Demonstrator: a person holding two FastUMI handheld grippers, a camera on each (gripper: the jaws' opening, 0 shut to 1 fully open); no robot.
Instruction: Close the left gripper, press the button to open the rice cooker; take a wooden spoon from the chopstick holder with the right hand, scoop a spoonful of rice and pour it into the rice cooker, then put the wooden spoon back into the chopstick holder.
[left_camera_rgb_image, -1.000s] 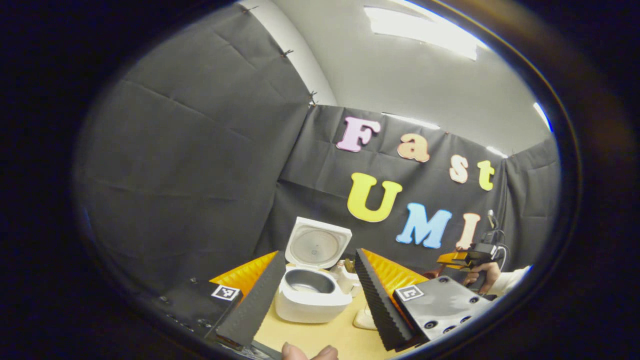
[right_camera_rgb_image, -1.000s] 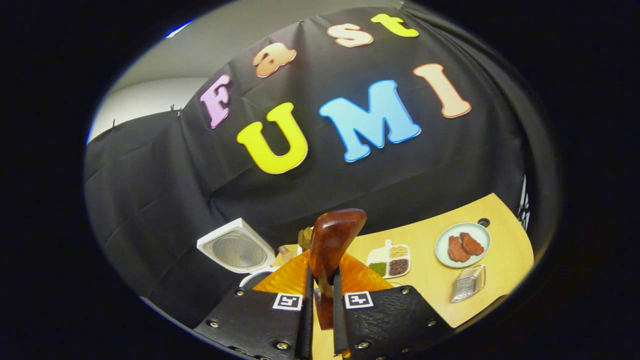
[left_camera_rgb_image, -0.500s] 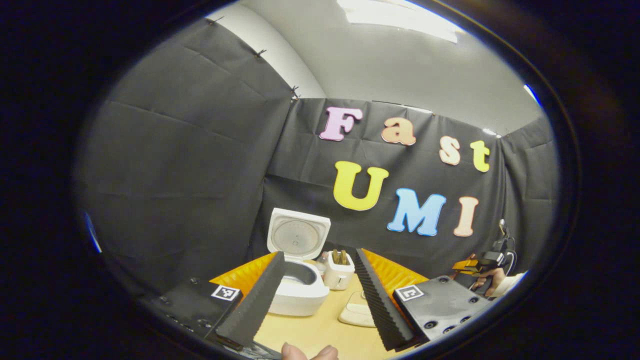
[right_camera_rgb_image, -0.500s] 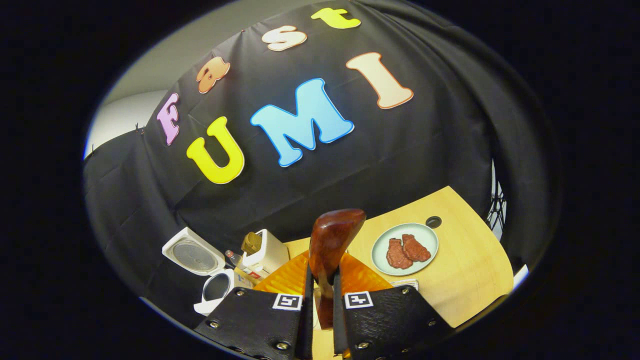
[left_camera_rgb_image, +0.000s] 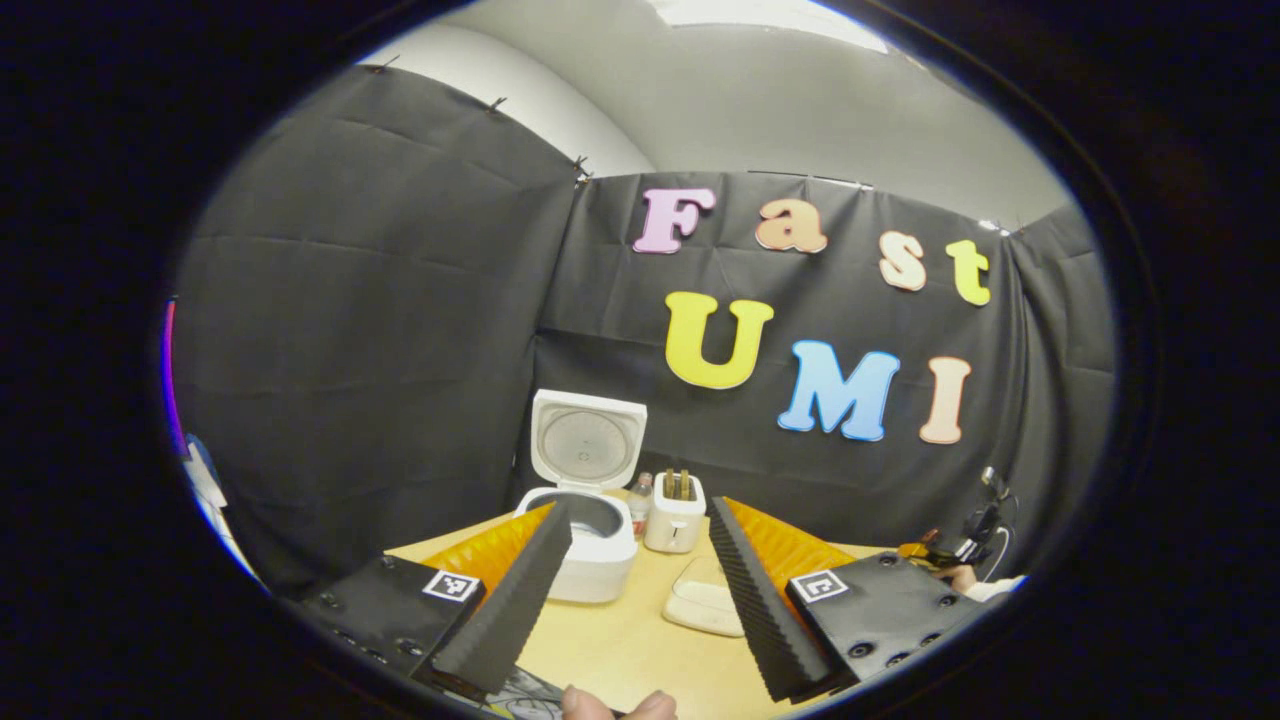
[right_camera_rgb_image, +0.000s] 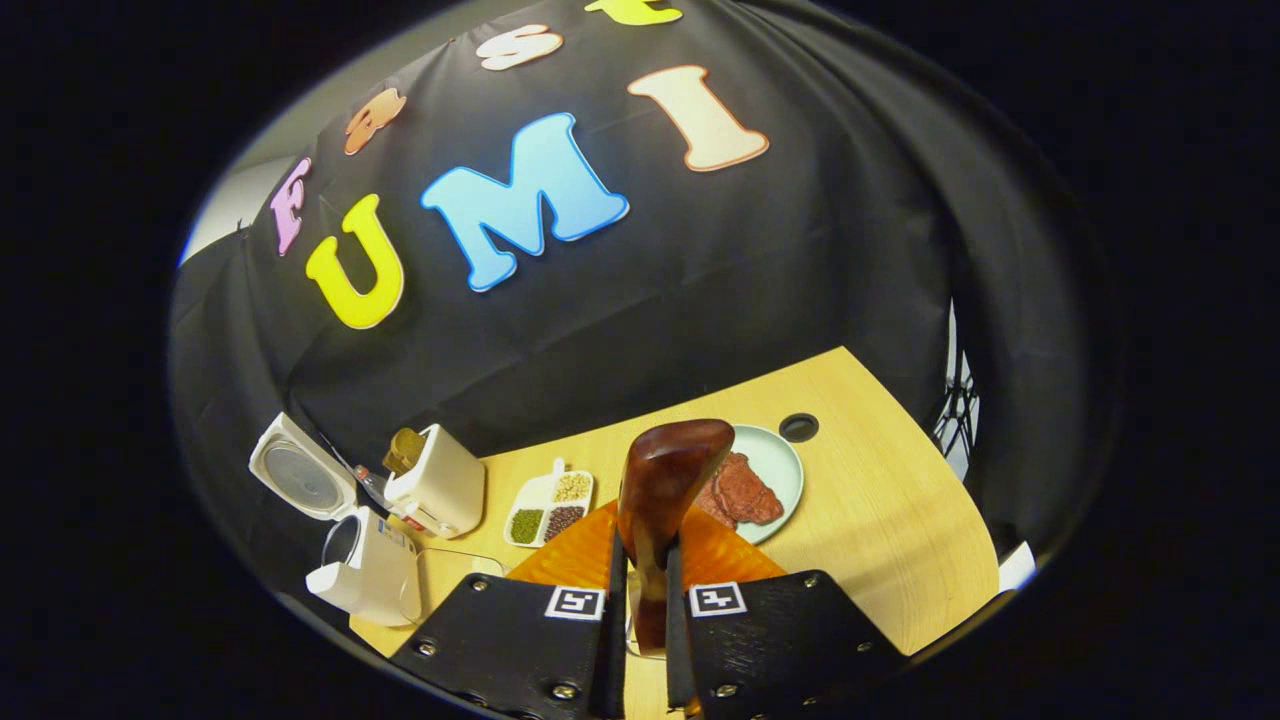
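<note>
left gripper (left_camera_rgb_image: 640, 575) spread wide above wooden table (left_camera_rgb_image: 640, 650), nothing between fingers. white rice cooker (left_camera_rgb_image: 585, 545) ahead at table's back edge, lid (left_camera_rgb_image: 587, 450) upright, pot open. white chopstick holder (left_camera_rgb_image: 673, 512) just right of cooker, wooden handles sticking out of top. right gripper (right_camera_rgb_image: 640, 620) pinching wooden spoon (right_camera_rgb_image: 665, 500), bowl end up, raised over table. right gripper view: rice cooker (right_camera_rgb_image: 365, 575) far left, chopstick holder (right_camera_rgb_image: 440, 480) beside it, divided grain dish (right_camera_rgb_image: 548, 508) near, plate (right_camera_rgb_image: 775, 470) with red meat behind spoon.
</note>
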